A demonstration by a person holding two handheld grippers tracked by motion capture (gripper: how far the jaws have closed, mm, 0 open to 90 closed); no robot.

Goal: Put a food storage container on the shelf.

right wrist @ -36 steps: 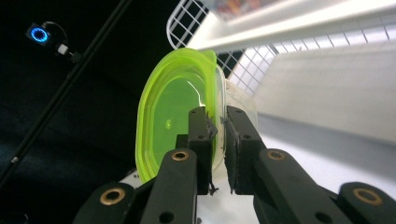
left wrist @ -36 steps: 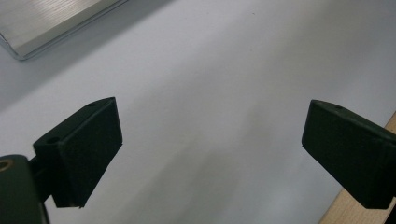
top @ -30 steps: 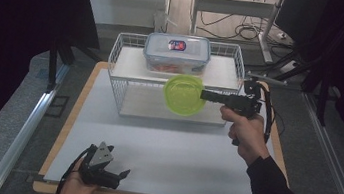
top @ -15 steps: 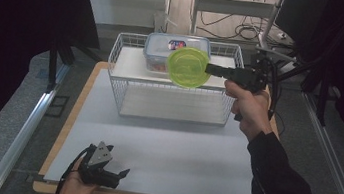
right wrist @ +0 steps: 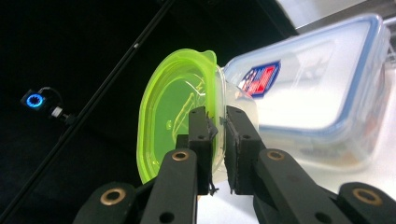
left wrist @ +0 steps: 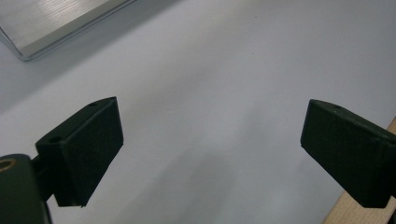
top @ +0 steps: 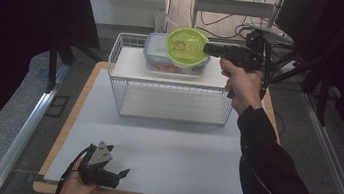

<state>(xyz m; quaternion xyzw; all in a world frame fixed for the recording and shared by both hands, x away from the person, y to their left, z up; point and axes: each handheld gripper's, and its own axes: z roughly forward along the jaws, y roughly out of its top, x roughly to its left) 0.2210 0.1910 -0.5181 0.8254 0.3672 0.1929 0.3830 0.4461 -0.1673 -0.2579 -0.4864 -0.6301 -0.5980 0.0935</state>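
Note:
A round clear tub with a lime-green lid (top: pixel 185 47) hangs tilted on its side above the white wire rack (top: pixel 174 102). My right gripper (top: pixel 207 48) is shut on the tub's rim. In the right gripper view the pads (right wrist: pixel 201 126) pinch the edge of the green-lidded tub (right wrist: pixel 173 121), and my right gripper (right wrist: pixel 217 123) points at a clear rectangular box with a blue-edged lid (right wrist: pixel 317 93). That box (top: pixel 154 53) sits on the rack's top shelf, just behind the tub. My left gripper (top: pixel 118 161) rests open at the table's front edge, with only white tabletop between its jaws (left wrist: pixel 210 144).
The rack stands at the back of the white board (top: pixel 163 151), which has a wooden border (top: pixel 67 128). A corner of a brushed metal plate (left wrist: pixel 46 23) lies ahead of the left gripper. Black frame posts and cables stand behind the table.
My right gripper has carried the green-lidded tub up and away from me, from in front of the rack to above its top shelf by the box. The left gripper has stayed put.

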